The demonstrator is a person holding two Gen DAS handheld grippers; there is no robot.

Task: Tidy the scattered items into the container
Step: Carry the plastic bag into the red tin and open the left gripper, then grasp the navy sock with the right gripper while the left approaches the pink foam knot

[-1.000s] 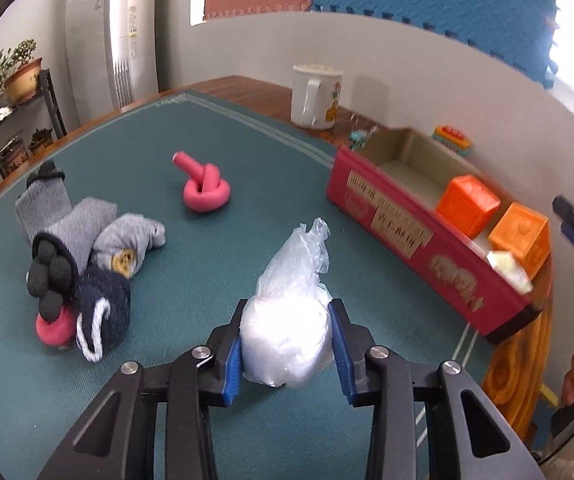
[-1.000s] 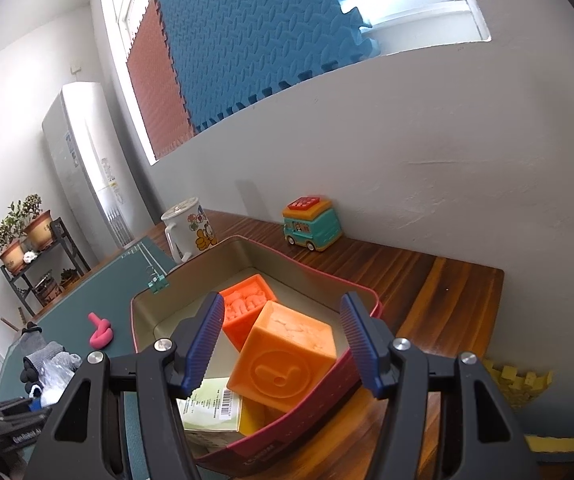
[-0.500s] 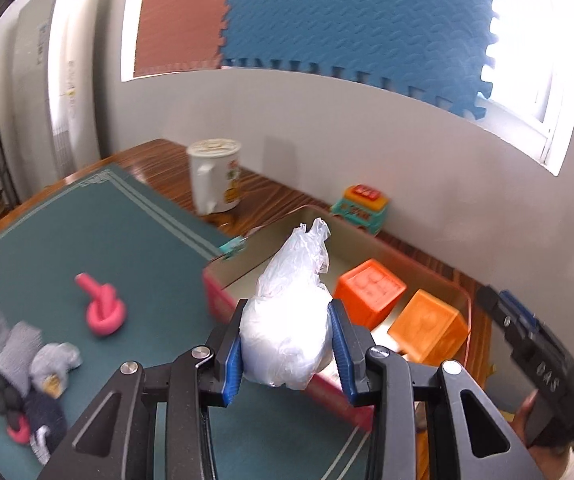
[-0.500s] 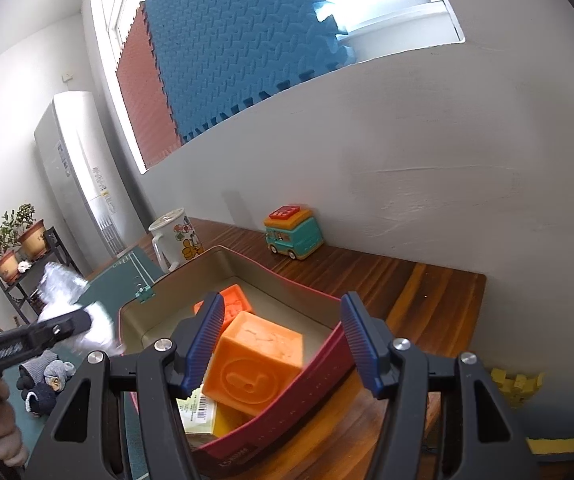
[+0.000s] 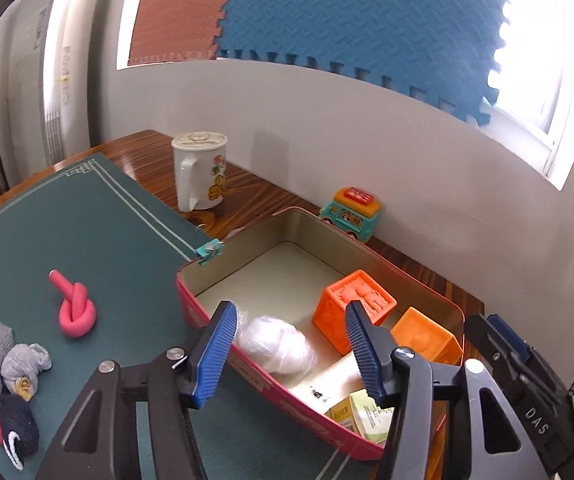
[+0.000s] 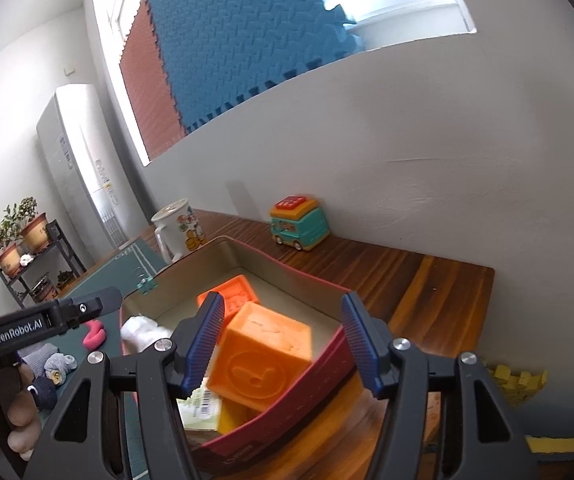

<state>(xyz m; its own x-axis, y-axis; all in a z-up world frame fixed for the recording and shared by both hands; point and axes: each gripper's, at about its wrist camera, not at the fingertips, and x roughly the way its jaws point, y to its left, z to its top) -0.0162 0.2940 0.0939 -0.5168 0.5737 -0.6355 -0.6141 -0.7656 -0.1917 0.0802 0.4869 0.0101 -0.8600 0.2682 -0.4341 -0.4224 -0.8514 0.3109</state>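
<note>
Left tongs (image 5: pixel 289 354) gape wide over the red tin (image 5: pixel 223 322), where a soft, light plastic bag (image 5: pixel 275 344) lies; right tongs (image 6: pixel 281 346) wide, empty.

You've got a dark wooden table (image 5: pixel 247 192) against the white wall, with a green mat (image 5: pixel 87 240) covering its left part — white border lines near the mat's edge. On the bare wood: a white cartoon mug (image 5: pixel 201 170) near the mat's far corner, a teal-and-orange toy bus (image 5: pixel 351 214) by the wall, and the red tin container (image 5: pixel 223 344) sitting partly on the mat, partly on wood. A small teal clip (image 5: pixel 209 250) lies just beside the tin's far-left corner. On the mat you see a pink knotted piece (image 5: pixel 73 306) and, well left of the tin, a heap of grey and black socks (image 5: pixel 7 380).
</note>
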